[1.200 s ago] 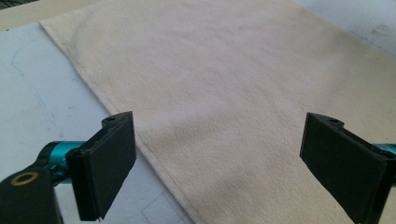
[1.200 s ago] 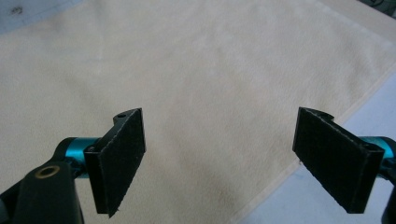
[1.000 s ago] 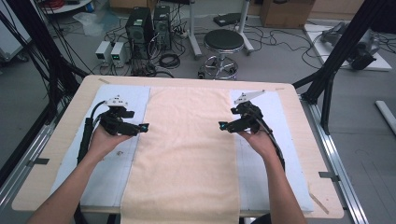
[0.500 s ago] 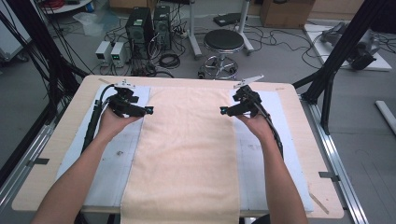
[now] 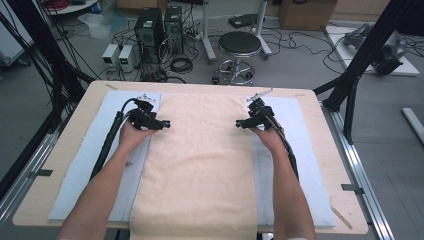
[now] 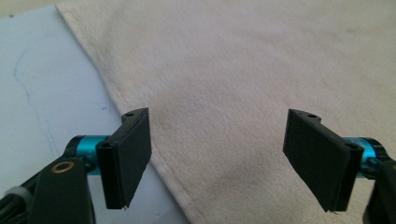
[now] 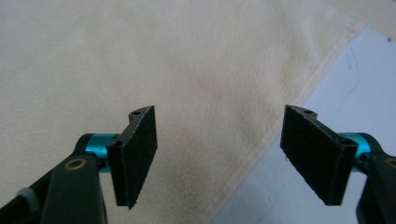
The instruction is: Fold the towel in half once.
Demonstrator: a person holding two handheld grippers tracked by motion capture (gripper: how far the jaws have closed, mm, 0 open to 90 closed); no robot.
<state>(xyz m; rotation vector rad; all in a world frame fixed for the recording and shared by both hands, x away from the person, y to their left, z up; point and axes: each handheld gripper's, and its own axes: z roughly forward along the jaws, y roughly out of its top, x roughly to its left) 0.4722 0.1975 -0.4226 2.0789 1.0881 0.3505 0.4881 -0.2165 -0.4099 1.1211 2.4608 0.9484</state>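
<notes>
Cream towel (image 5: 197, 165) flat along the surface (image 5: 320, 120), left gripper (image 5: 163, 123) at its left hem, right gripper (image 5: 240, 123) at its right hem, both fingers spread, holding nothing.

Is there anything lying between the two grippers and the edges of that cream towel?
Nothing visible. The left gripper and right gripper hang open over the cream towel, each astride a hemmed side edge, with bare cloth and pale blue mat beneath.

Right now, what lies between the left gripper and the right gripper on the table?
In the high view, bare cream towel spans between the left gripper and the right gripper; nothing rests on it.
</notes>
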